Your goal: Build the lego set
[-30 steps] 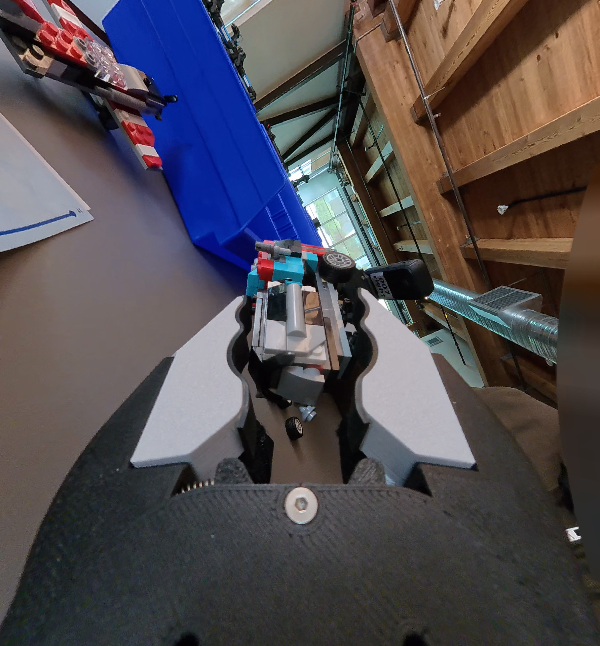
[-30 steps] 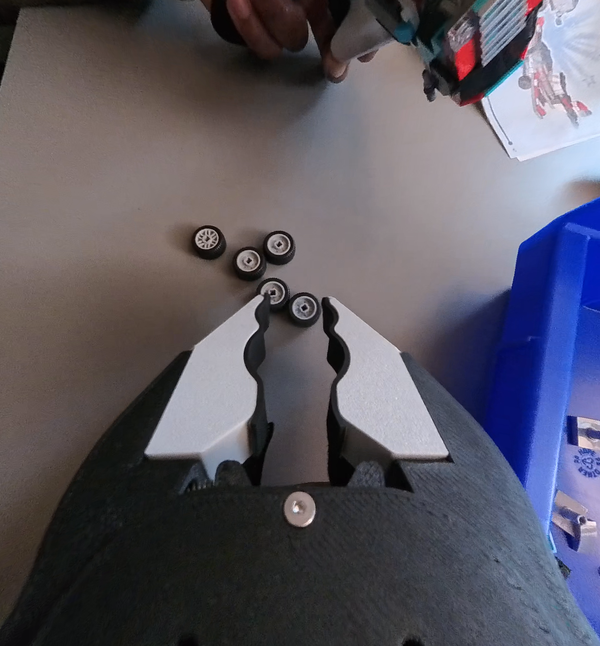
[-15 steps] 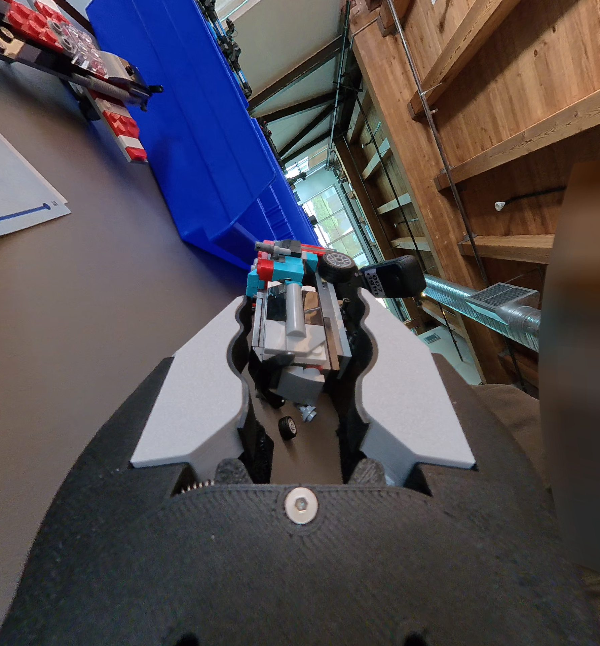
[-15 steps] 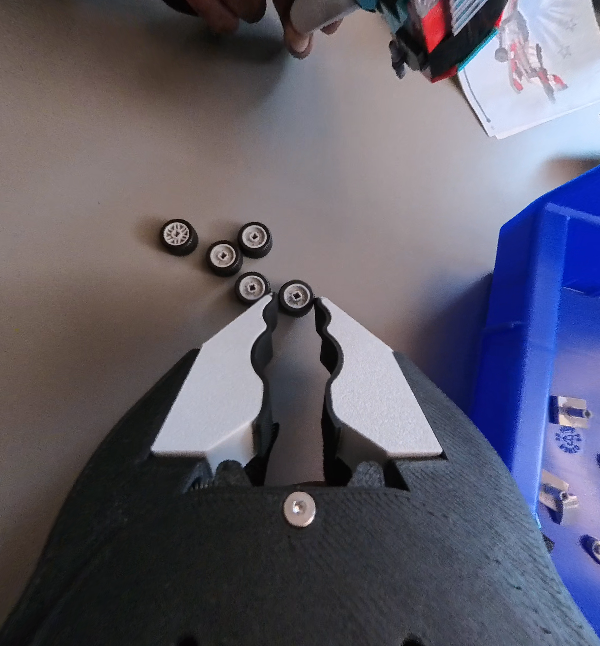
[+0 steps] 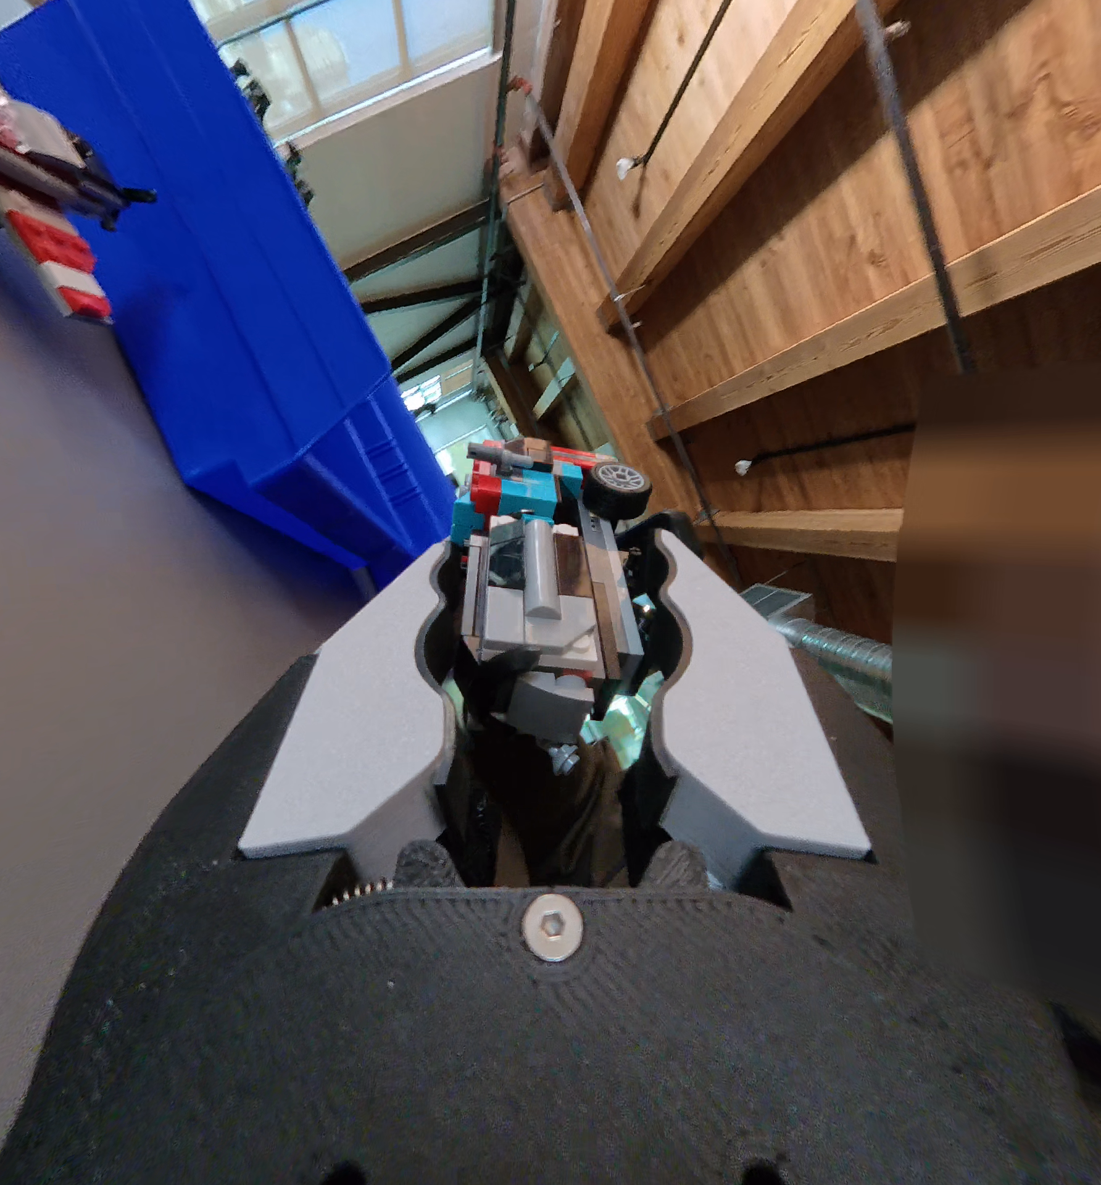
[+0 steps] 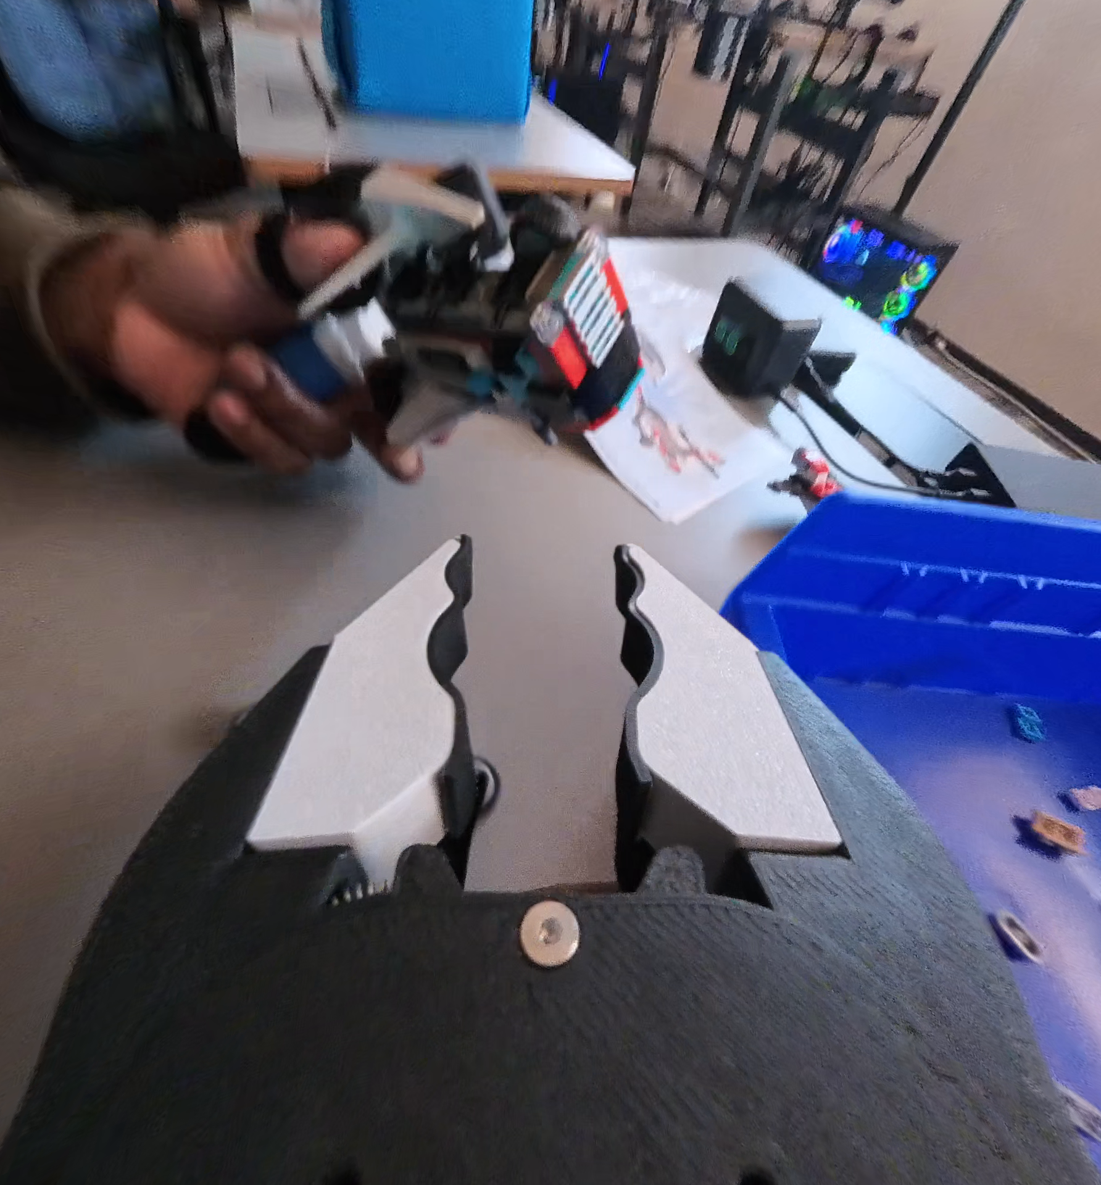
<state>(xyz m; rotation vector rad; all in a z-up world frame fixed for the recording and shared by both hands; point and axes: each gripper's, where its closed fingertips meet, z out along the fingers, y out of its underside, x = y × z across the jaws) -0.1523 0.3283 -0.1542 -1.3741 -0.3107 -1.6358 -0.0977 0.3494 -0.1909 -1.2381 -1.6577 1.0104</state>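
The left claw (image 5: pixel 551 564) is gripping a brick car (image 5: pixel 548 596) at frame centre, lifted off the worktop (image 5: pixel 86 577), wheel (image 5: pixel 617 490) exposed. The right claw (image 6: pixel 543 551) is hanging released, empty, beside the blue bin (image 6: pixel 958 615).

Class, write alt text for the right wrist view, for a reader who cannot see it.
An open gripper with nothing between its jaws hovers over a grey table. Beyond it, a hand holds a second gripper clamped on a red, teal and grey brick model. A blue bin of small parts sits at right, a paper sheet behind.
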